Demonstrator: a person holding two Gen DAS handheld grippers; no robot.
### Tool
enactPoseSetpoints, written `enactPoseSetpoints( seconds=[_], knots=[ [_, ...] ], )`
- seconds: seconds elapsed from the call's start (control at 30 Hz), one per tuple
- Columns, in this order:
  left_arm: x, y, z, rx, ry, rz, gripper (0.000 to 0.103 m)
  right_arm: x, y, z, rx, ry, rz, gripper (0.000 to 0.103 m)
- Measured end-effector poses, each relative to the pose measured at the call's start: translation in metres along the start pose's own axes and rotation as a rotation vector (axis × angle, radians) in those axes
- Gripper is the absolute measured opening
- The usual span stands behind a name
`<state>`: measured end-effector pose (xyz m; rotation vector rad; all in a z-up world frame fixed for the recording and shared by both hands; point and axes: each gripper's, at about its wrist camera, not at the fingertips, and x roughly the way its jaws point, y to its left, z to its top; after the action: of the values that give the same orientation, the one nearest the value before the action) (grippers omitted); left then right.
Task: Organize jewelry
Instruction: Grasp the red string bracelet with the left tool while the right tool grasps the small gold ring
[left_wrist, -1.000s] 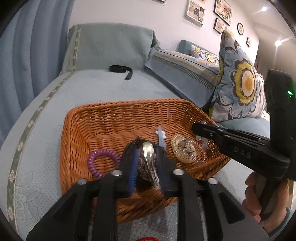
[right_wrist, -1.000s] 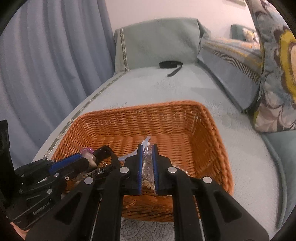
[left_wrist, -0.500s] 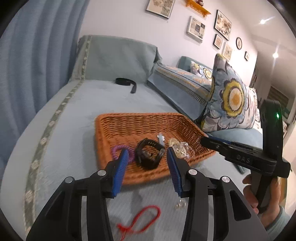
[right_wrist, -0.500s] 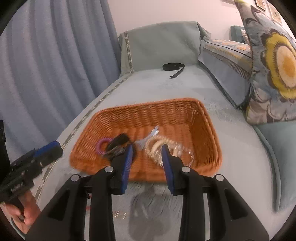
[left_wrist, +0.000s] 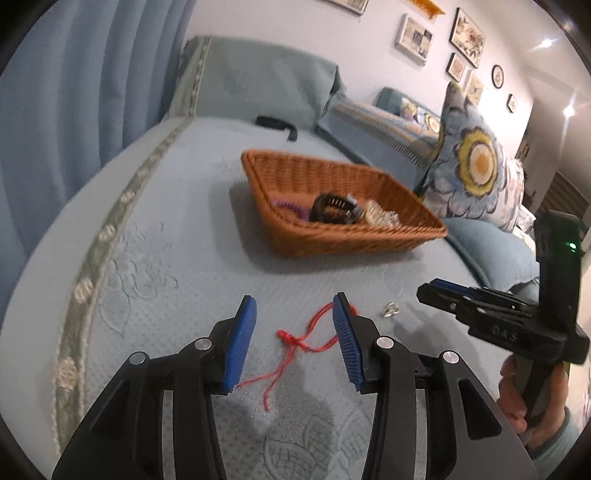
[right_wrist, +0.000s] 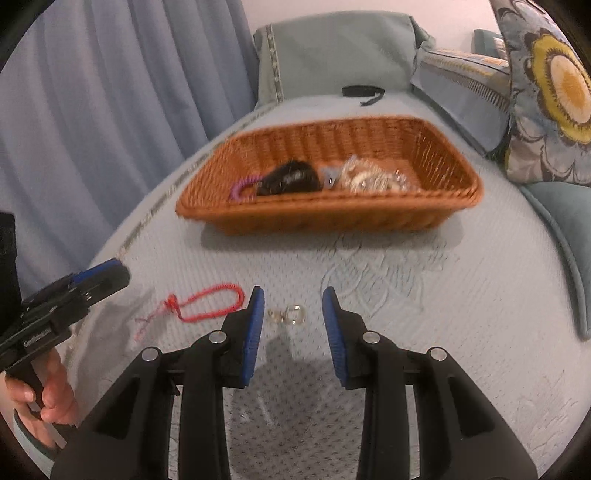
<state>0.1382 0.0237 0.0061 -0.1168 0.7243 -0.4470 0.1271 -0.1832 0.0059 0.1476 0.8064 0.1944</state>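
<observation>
- Since a second ago both claws have let go in the basket (right_wrist: 328, 218) and pulled back near.
- Left gripper (left_wrist: 291, 336) gapes wide over the red cord (left_wrist: 317, 328); right gripper (right_wrist: 291, 319) gapes wide, empty, around the small rings (right_wrist: 288, 314).
- Step in hand: likely the next pickups; each claw must drop and close.

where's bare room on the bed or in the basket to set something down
Free: the far half of the basket floor, and the bedspread between its near rim and the right tool, out toward the floral pillow. Crowded: the basket's near side, plus the red cord and small rings at the tools.
</observation>
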Motion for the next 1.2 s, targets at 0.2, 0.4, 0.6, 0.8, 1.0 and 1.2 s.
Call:
enactPoseSetpoints(
  seconds=[0.2,0.4,0.6,0.8,1.0,1.2],
  knots=[
    [0.041,-0.002,-0.008,0.034,0.093,0.048,0.041,0.023,0.007,-0.01,-0.044,0.046,-0.037,0.03],
    [0.049,-0.008,-0.009,0.08,0.133,0.087,0.04,0.04,0.023,-0.01,-0.13,0.092,-0.103,0.03],
    [0.044,-0.019,-0.018,0.15,0.168,0.065,0.019,0.035,0.016,-0.014,-0.12,0.099,-0.121,0.03],
    [0.033,-0.026,-0.025,0.162,0.218,-0.034,0.02,0.019,-0.011,-0.017,-0.066,0.096,-0.166,0.03],
    [0.028,-0.024,-0.027,0.14,0.201,-0.072,0.042,0.007,-0.018,-0.01,-0.04,0.066,-0.001,0.03],
    [0.04,-0.039,-0.032,0.175,0.196,-0.027,0.045,0.028,0.003,-0.008,-0.186,0.12,-0.025,0.03]
  ],
)
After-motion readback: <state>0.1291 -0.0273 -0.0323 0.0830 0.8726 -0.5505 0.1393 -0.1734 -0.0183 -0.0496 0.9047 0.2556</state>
